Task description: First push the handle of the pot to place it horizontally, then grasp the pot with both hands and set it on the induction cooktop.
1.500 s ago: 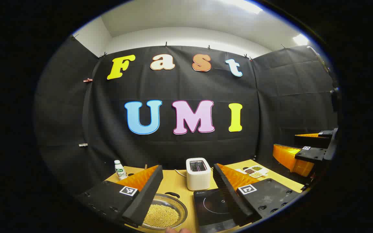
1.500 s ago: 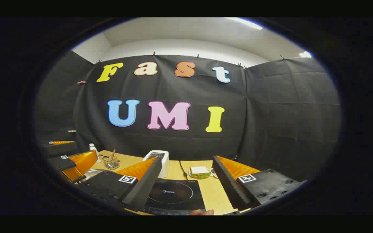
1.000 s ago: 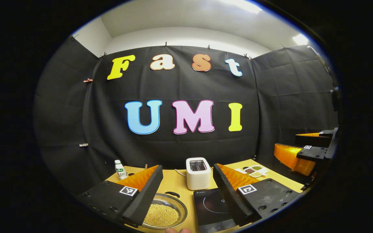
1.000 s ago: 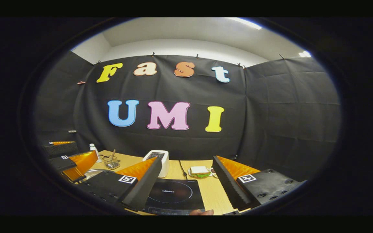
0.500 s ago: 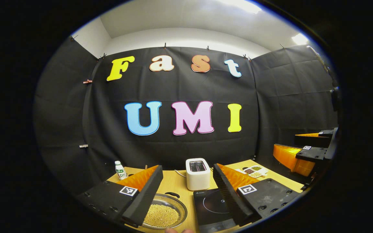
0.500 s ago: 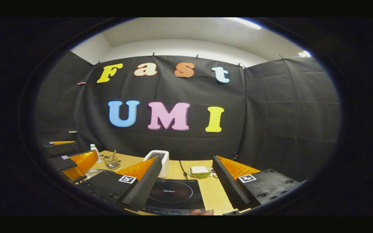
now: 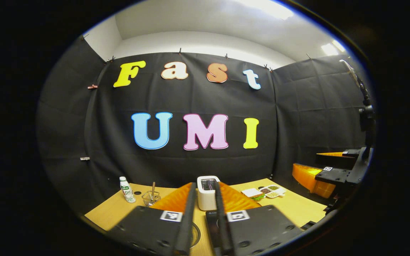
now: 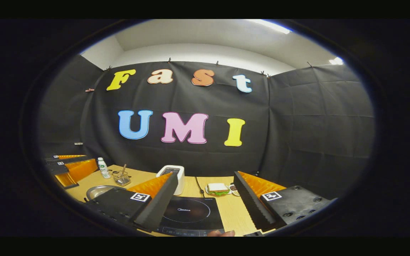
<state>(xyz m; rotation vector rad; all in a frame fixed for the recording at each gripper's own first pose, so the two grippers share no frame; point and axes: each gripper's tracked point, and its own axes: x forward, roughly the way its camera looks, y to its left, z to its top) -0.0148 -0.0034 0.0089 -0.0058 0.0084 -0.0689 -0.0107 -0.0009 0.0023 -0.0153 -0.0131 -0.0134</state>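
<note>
I see my left gripper (image 7: 204, 227) nearly closed and empty before the toaster (image 7: 206, 192), my right gripper (image 8: 205, 209) wide open over the induction cooktop (image 8: 190, 213).

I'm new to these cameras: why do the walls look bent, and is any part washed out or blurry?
Left gripper view: the fisheye lens bows the booth wall, and the ceiling light blows out white. Right gripper view: the same bulge, a milder light strip, and a softer picture; the induction cooktop has only a faint sheen.

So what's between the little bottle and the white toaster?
A small wire basket stands on the table between the bottle and the toaster, in the left gripper view.
</note>
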